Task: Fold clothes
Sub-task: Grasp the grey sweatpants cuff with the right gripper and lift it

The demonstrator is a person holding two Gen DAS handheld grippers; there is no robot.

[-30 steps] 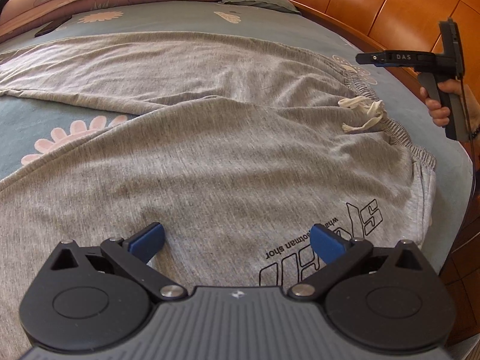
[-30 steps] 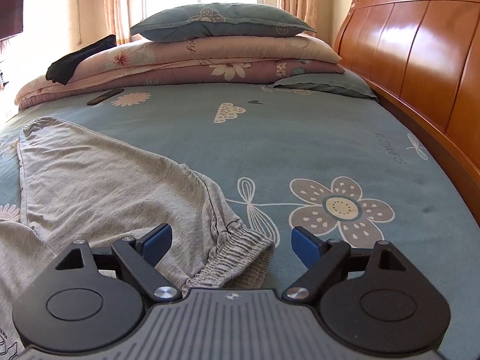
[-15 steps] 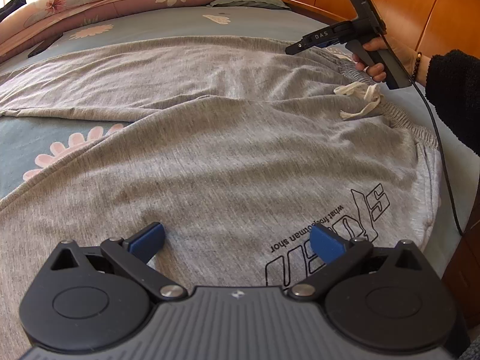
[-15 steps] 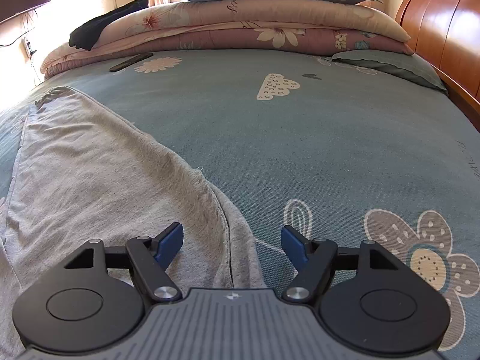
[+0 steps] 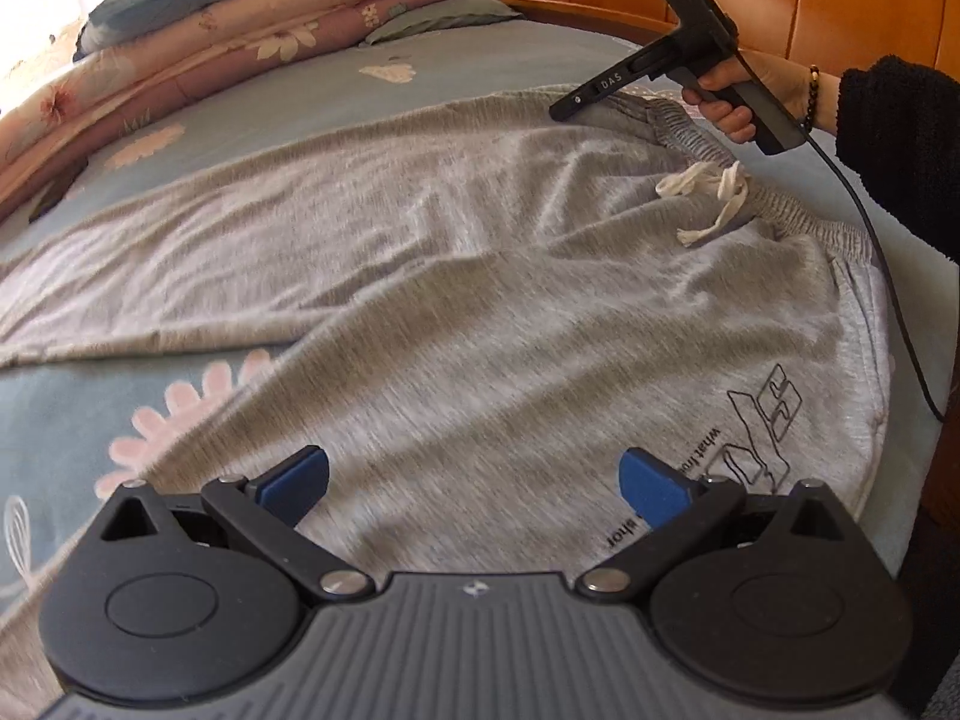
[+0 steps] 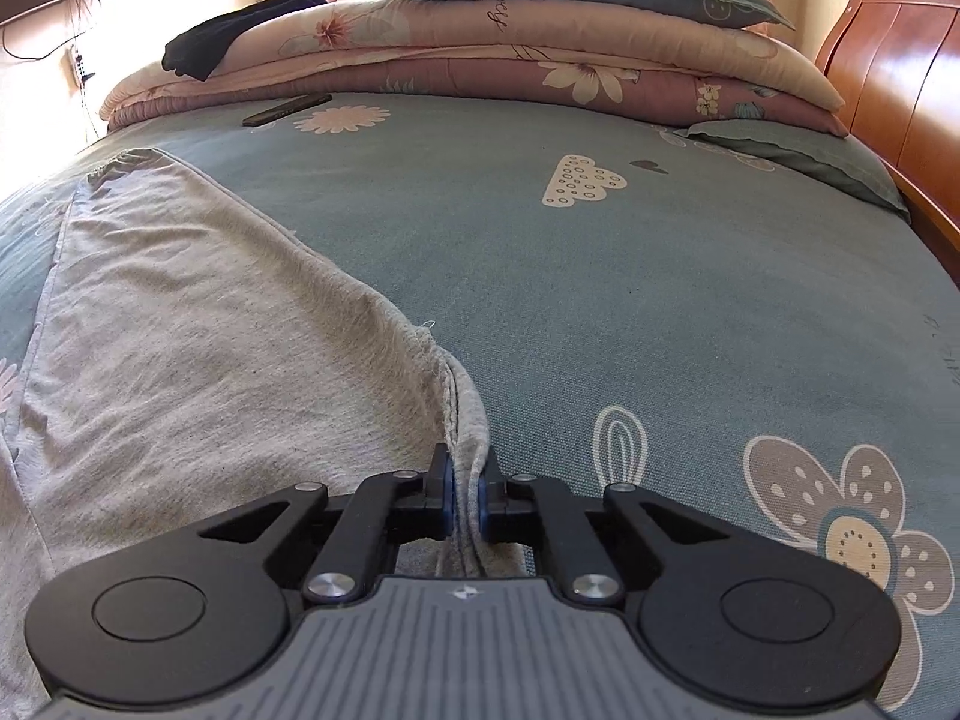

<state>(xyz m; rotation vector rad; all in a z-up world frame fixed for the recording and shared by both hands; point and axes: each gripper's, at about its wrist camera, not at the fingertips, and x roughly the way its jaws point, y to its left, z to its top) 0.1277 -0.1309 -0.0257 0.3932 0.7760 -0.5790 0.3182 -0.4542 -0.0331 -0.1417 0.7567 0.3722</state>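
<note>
Grey sweatpants point(image 5: 480, 300) lie spread on the bed, with a white drawstring point(image 5: 711, 195) at the elastic waistband and black lettering point(image 5: 756, 420) on the near leg. My left gripper point(image 5: 474, 480) is open and empty, low over the near leg. My right gripper point(image 6: 465, 495) is shut on the edge of the pants point(image 6: 180, 330) at the far waistband corner. In the left wrist view the right gripper point(image 5: 660, 69) shows in a hand at that corner.
Blue flowered bedsheet point(image 6: 660, 300) covers the bed. Folded quilts and a pillow point(image 6: 510, 36) are stacked at the far end, with a black cloth point(image 6: 240, 33) and a dark remote point(image 6: 287, 109). A wooden headboard point(image 6: 900, 78) runs along the right.
My right gripper moved down onto the waistband corner and closed on the fabric. My left gripper stayed open over the near leg, its view swinging right.
</note>
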